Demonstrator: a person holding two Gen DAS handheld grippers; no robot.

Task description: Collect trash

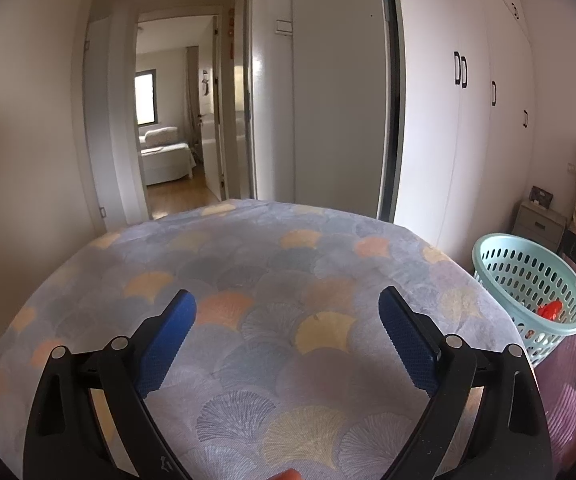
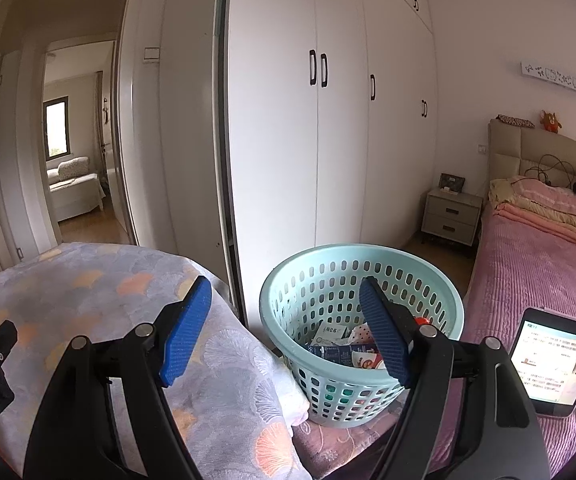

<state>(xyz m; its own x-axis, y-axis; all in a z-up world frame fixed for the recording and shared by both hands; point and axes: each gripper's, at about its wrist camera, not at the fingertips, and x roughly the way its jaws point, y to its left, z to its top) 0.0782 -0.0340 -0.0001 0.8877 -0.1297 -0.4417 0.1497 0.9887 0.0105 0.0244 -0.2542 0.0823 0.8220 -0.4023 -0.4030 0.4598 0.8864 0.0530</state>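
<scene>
Trash [image 2: 348, 350] all sits in basket [image 2: 288, 280], just ahead-right of right tongs [image 2: 286, 306], spread wide, empty. Left tongs [image 1: 287, 312] also spread, empty, over bare quilt [image 1: 248, 248]; basket off to its right. Right hand nearer.

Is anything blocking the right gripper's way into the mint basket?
Nothing visible. The right gripper is open and empty, the basket lies just ahead with its mouth uncovered, packaging only at the bottom.
</scene>
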